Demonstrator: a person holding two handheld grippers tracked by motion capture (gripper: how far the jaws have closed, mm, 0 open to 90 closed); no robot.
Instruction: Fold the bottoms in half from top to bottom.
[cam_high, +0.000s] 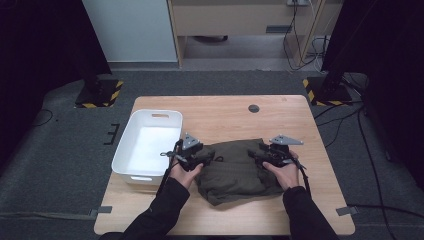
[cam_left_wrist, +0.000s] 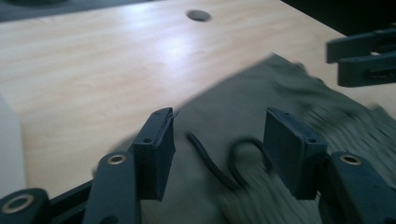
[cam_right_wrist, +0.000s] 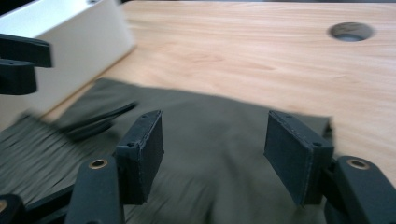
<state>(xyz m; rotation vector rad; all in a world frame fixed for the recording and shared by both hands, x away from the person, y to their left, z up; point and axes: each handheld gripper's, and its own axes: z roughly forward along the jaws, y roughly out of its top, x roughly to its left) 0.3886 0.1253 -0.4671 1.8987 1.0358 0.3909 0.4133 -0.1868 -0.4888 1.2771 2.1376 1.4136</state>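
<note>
A folded olive-green garment (cam_high: 235, 170) lies on the wooden table (cam_high: 225, 115) in front of the person. My left gripper (cam_high: 204, 158) hovers at its left edge, jaws open, with nothing between the pads. In the left gripper view the jaws (cam_left_wrist: 219, 126) stand apart over the cloth (cam_left_wrist: 243, 102), above a black drawstring (cam_left_wrist: 210, 161). My right gripper (cam_high: 262, 152) is at the garment's right edge, also open. In the right gripper view its pads (cam_right_wrist: 215, 126) stand wide over the fabric (cam_right_wrist: 210, 149) without touching it.
A white plastic bin (cam_high: 155, 114) stands on the table's left side, close to the left hand; its wall (cam_right_wrist: 79, 37) is near the garment. A round cable hole (cam_high: 254, 108) is at the table's far middle. Stand bases with hazard stripes sit on the floor behind.
</note>
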